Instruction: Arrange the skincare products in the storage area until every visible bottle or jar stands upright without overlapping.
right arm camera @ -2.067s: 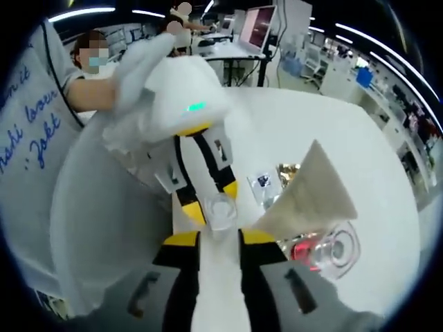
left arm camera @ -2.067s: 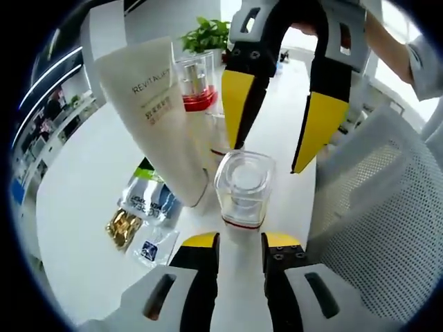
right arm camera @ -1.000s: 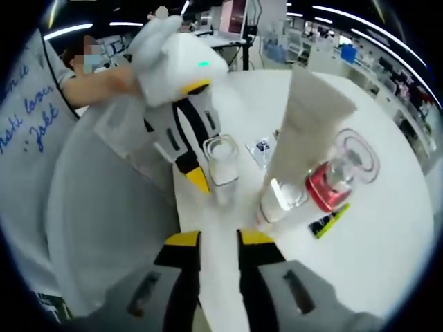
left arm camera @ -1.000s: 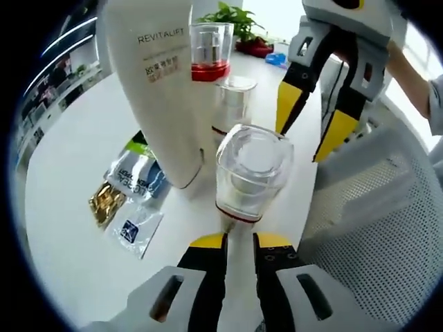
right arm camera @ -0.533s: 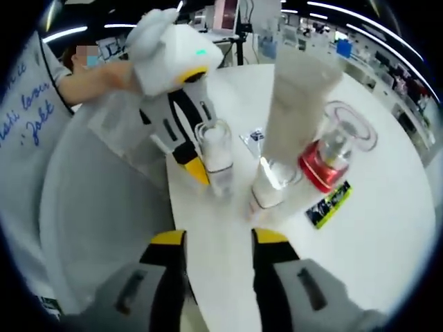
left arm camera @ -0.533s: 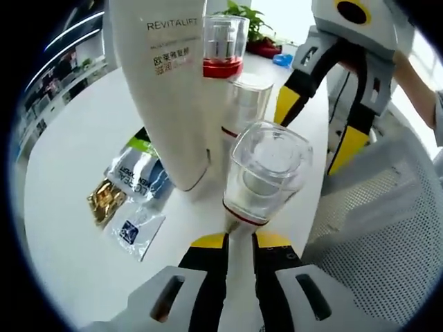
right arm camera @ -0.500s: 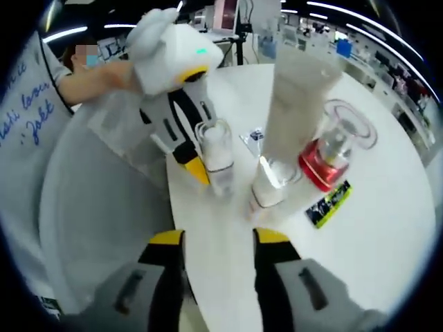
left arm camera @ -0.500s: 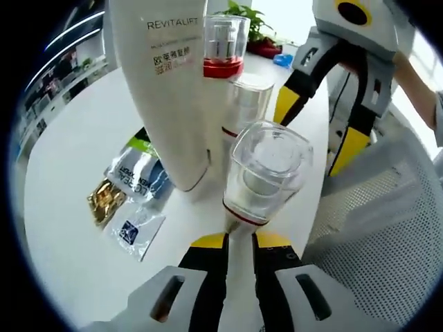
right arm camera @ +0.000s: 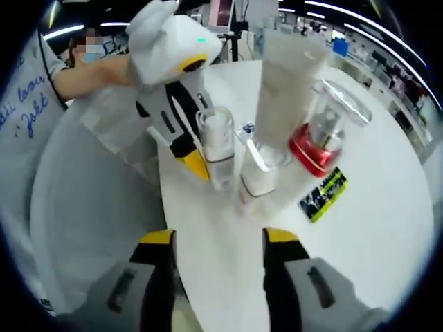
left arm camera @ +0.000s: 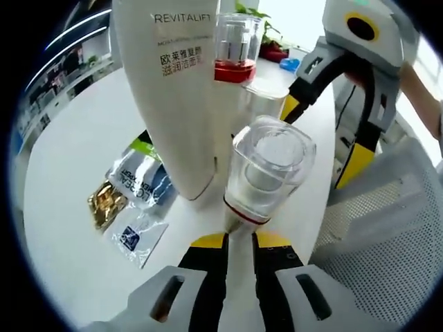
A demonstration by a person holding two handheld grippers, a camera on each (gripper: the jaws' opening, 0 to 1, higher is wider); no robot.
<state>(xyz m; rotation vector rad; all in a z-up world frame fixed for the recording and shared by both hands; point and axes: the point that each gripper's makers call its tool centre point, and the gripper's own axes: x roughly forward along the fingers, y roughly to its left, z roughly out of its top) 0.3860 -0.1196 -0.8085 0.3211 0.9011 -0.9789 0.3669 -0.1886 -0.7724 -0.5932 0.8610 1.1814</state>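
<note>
Presently: left tongs (left arm camera: 237, 241) pinching clear jar (left arm camera: 268, 169) at its base; right tongs (right arm camera: 218, 242) spread, idle. Risk: jar knocking adjacent white tube (left arm camera: 176, 90) over.

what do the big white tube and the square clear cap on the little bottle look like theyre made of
The white tube looks like soft matte plastic: opaque, smooth, with printed lettering. The square cap looks like thick clear acrylic or glass: you can see through it and its edges catch the light, but the pictures can't settle which.
</note>
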